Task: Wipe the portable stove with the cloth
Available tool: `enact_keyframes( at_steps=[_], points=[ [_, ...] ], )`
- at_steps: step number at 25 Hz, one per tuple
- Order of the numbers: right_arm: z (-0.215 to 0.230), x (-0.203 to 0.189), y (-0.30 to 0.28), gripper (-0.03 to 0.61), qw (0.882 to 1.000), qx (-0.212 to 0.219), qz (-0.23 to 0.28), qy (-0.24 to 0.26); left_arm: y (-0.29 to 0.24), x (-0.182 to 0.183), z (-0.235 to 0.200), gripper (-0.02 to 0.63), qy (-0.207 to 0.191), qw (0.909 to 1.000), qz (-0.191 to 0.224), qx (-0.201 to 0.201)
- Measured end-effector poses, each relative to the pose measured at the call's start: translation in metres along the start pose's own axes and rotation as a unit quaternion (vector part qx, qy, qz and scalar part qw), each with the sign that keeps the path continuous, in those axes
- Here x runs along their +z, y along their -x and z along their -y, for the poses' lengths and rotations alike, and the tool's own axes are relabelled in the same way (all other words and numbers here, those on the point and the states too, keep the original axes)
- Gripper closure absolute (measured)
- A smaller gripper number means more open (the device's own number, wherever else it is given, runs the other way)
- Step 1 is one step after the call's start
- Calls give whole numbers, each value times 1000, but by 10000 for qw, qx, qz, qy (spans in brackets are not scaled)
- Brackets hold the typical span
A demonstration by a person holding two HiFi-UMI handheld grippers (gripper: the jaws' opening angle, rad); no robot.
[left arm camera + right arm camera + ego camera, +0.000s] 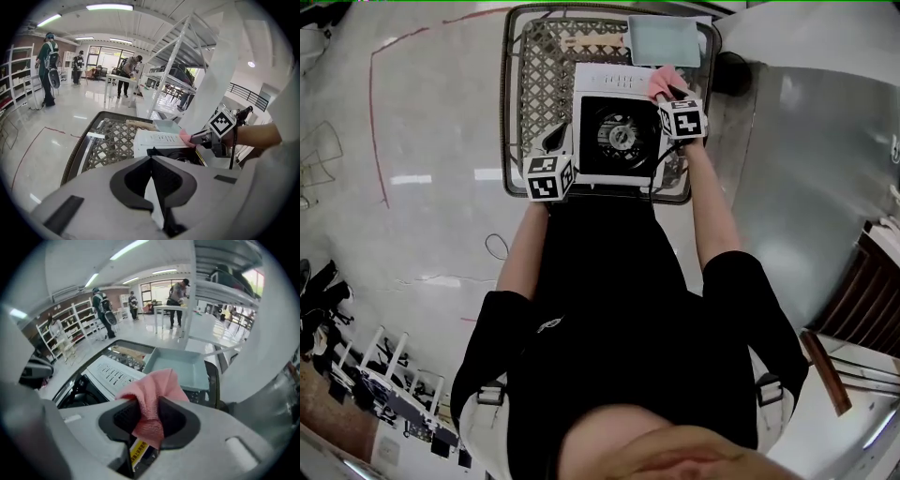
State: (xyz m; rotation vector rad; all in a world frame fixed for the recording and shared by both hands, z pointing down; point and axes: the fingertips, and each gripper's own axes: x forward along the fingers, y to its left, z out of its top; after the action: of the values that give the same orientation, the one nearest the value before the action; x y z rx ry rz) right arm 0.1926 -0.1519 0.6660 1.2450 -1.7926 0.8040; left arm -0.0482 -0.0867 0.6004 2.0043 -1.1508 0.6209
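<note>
Right hand-held gripper (150,414), clamped on the pink cloth (154,389), sat at the far right corner of the portable stove (609,82); its burner (619,134) lay toward the left hand-held gripper (151,164), closed on the near-left edge.

Black short-sleeved shirt (609,309), small logo

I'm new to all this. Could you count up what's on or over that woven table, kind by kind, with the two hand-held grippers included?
portable stove: 1
pink cloth: 1
pale blue tray: 1
beige flat piece at the back: 1
grippers: 2, the left gripper and the right gripper
Total: 6
</note>
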Motion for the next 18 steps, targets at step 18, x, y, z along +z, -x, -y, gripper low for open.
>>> enact_keyframes(
  at_steps=[18],
  points=[
    [9, -47, 22, 489, 9759, 324, 439, -2112, -6, 4, 23, 614, -273, 9995, -20, -164]
  ],
)
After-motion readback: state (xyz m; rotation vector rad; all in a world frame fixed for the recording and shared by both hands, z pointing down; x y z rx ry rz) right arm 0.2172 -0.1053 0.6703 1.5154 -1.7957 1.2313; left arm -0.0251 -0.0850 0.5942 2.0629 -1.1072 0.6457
